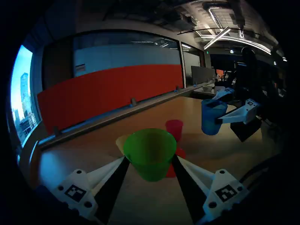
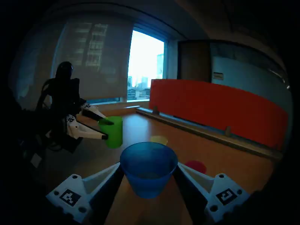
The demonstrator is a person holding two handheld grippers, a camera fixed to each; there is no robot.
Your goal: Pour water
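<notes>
My left gripper (image 1: 150, 159) is shut on a green cup (image 1: 150, 152), held upright above the wooden table (image 1: 195, 108). Behind it stands a red cup (image 1: 174, 129), and a yellow cup (image 1: 120, 142) peeks out at its left. To the right, my right gripper (image 1: 216, 109) holds a blue cup (image 1: 212, 116) in the air. In the right gripper view, my right gripper (image 2: 149, 167) is shut on the blue cup (image 2: 149, 172), upright; whether it holds water I cannot tell. The left gripper (image 2: 108, 130) with the green cup (image 2: 112, 131) is at the left, the yellow cup (image 2: 159, 140) and red cup (image 2: 195, 166) between.
A red partition (image 1: 112, 90) with a low rail runs along the table's far edge (image 2: 210, 133). A bright window (image 2: 146, 63) lies beyond it. Desks and dark office gear (image 1: 247, 75) stand at the right of the left gripper view.
</notes>
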